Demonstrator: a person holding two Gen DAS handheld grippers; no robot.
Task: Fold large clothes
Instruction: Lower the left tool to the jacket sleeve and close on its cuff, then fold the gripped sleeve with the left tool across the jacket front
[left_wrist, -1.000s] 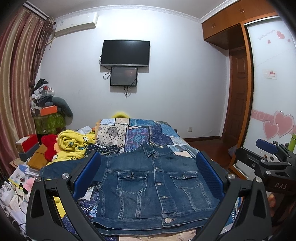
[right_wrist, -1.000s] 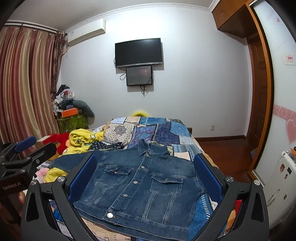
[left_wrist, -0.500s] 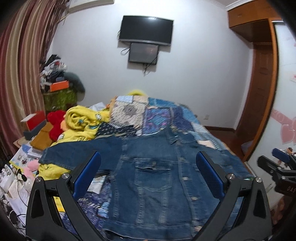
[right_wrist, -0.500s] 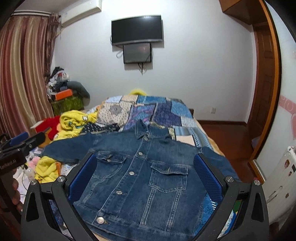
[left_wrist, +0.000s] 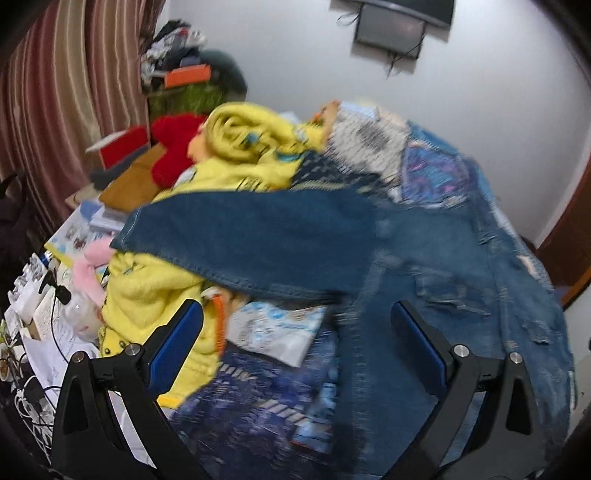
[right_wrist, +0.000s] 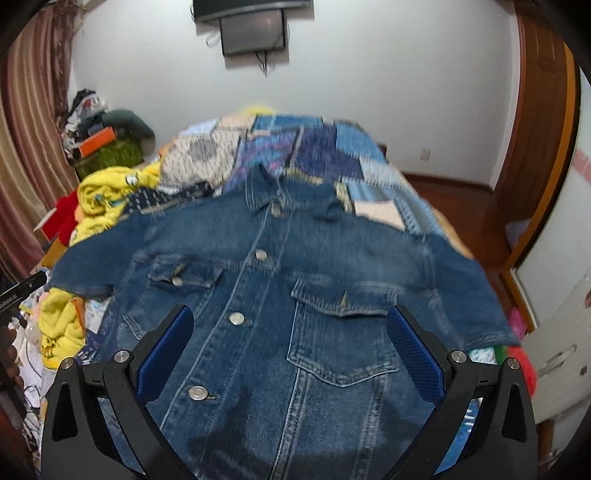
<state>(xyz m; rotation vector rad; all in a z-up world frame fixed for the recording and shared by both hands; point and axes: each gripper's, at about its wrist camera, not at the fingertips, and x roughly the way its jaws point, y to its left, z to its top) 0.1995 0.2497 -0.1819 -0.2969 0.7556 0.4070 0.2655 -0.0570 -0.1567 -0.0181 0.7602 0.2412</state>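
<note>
Denim jacket (right_wrist: 295, 302) lies front-up and spread flat on the bed (right_wrist: 373, 177), buttoned, collar at the far end, hem at the near edge. Both chest pockets visible with flaps down. In the right wrist view one sleeve runs out left over a yellow garment (right_wrist: 61, 328); the other drapes toward the bed's right edge. Patchwork quilt (right_wrist: 314, 147) covers the bed beyond the collar.

Right gripper (right_wrist: 290, 354) sits low over the near half of the jacket, jaws wide apart, nothing between them; the blue pads frame the button placket and the right-hand chest pocket. Whether the pads touch the fabric cannot be told.

Left gripper (left_wrist: 297, 347) is aimed at the jacket's (left_wrist: 461, 280) left side, jaws also wide apart and empty. Between its pads: the jacket's side edge, some printed paper or packaging, and patterned blue bedding. The left sleeve (left_wrist: 240, 236) stretches leftward across the view, resting on the yellow garment (left_wrist: 147, 295). This view is motion-blurred, so fine detail is unreliable.

Farther left: a red plush item (left_wrist: 173, 144), brown cushion or box, papers and cables at the bed's left side. Striped curtain (left_wrist: 55, 92) on the left wall; two screens (right_wrist: 255, 29) mounted on the far wall; wooden door frame (right_wrist: 543, 147) to the right.
</note>
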